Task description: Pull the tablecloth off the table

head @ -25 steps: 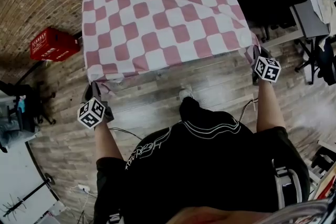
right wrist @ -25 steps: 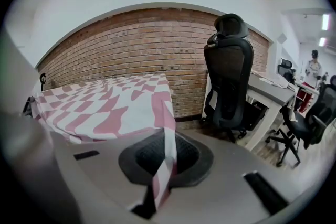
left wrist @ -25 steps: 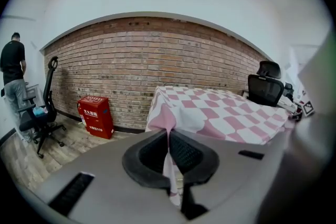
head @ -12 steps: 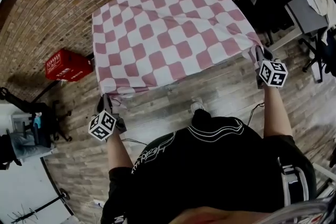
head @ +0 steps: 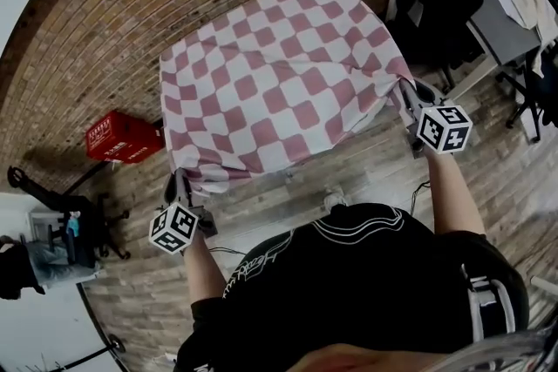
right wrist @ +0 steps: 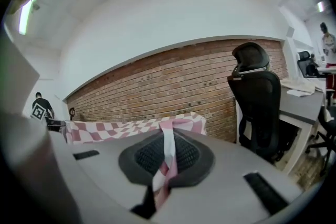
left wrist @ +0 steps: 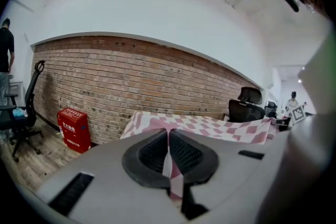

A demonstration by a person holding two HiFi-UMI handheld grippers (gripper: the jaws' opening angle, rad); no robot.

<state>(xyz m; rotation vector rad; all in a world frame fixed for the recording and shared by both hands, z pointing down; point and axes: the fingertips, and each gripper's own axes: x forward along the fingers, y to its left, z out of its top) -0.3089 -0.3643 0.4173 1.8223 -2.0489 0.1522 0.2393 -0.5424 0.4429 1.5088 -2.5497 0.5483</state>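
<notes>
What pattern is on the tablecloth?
The tablecloth is pink-and-white checked; the head view shows it best.

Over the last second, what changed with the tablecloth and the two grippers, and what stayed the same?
The left gripper and right gripper both rose, lifting the near corners of the tablecloth. Its near edge now hangs between them, creased toward the right corner. Nothing was taken or released: each gripper stays shut on its corner. The red box by the brick wall has not moved.
</notes>
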